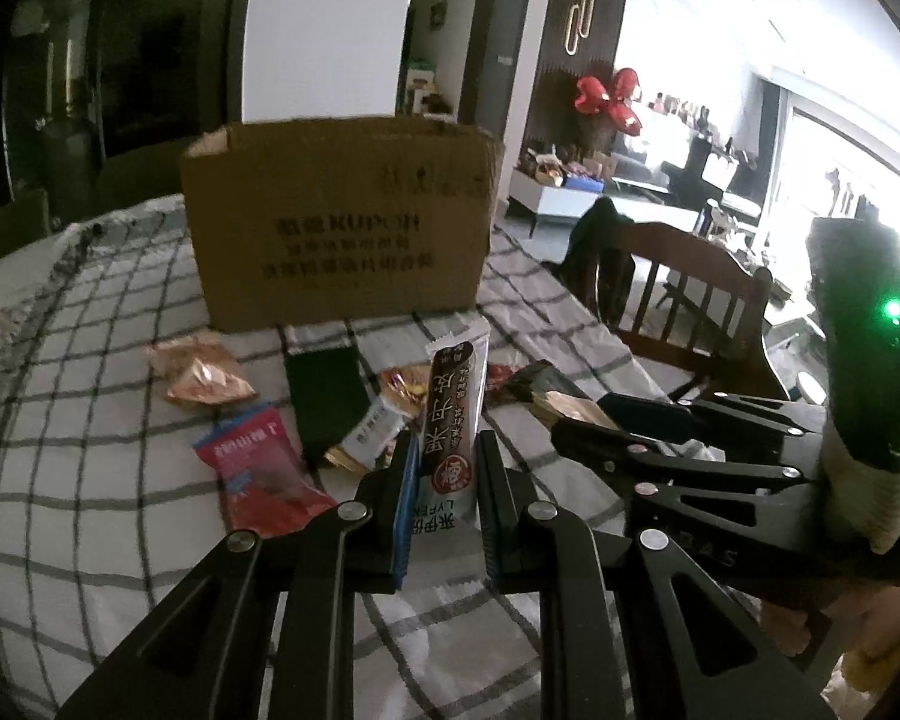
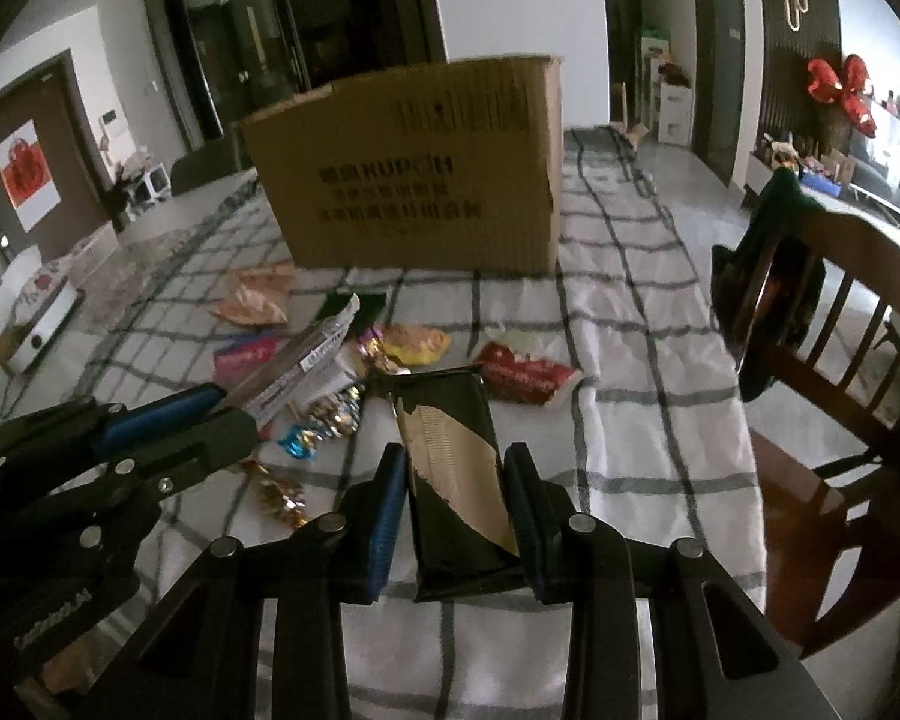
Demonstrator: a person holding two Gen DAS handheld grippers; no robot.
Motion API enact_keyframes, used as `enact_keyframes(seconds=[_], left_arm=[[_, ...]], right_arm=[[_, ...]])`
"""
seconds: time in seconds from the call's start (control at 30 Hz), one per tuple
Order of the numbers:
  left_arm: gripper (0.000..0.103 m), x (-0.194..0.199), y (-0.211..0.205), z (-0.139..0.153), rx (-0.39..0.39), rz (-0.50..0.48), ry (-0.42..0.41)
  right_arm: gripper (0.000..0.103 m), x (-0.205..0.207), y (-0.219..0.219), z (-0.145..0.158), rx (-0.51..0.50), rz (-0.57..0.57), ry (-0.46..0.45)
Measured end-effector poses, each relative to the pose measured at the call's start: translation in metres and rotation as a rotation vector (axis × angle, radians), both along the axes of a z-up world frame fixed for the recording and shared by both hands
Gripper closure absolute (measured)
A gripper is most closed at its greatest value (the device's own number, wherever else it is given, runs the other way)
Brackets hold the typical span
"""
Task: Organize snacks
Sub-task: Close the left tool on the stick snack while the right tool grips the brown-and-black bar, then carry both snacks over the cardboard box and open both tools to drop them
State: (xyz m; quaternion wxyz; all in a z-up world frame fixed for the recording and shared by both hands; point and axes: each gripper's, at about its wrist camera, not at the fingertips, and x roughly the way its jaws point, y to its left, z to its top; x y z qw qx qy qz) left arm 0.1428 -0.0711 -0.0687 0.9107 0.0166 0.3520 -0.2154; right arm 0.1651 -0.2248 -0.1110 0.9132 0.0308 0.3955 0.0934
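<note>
My left gripper (image 1: 447, 456) is shut on a long white and brown snack packet (image 1: 453, 414), held above the checked tablecloth; it also shows in the right wrist view (image 2: 306, 363). My right gripper (image 2: 456, 468) is shut on a black and gold snack packet (image 2: 453, 480), seen too in the left wrist view (image 1: 564, 405). An open cardboard box (image 1: 342, 222) stands on the table behind the snacks, also in the right wrist view (image 2: 414, 180). Loose snacks lie between: a red packet (image 1: 258, 474), a dark green packet (image 1: 324, 399), an orange packet (image 1: 201, 372), a red and white packet (image 2: 525, 381).
A wooden chair (image 2: 822, 360) with dark clothing on its back stands at the table's right edge. Small foil-wrapped sweets (image 2: 324, 420) lie left of my right gripper. The checked tablecloth (image 2: 630, 312) covers the table.
</note>
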Motion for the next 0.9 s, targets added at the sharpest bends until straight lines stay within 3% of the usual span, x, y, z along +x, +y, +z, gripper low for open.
enact_keyframes(seconds=[0.4, 0.67, 0.9], left_arm=[[0.084, 0.003, 0.007, 0.038, -0.01, 0.042, -0.126], [0.084, 0.028, 0.011, 0.07, -0.016, 0.07, -0.221], [0.084, 0.065, 0.016, 0.087, -0.025, 0.086, -0.251]], right_arm=[[0.069, -0.005, 0.0, 0.046, 0.027, -0.01, -0.127], [0.068, 0.014, -0.001, 0.087, 0.038, -0.026, -0.248], [0.068, 0.042, 0.0, 0.111, 0.053, -0.013, -0.308]])
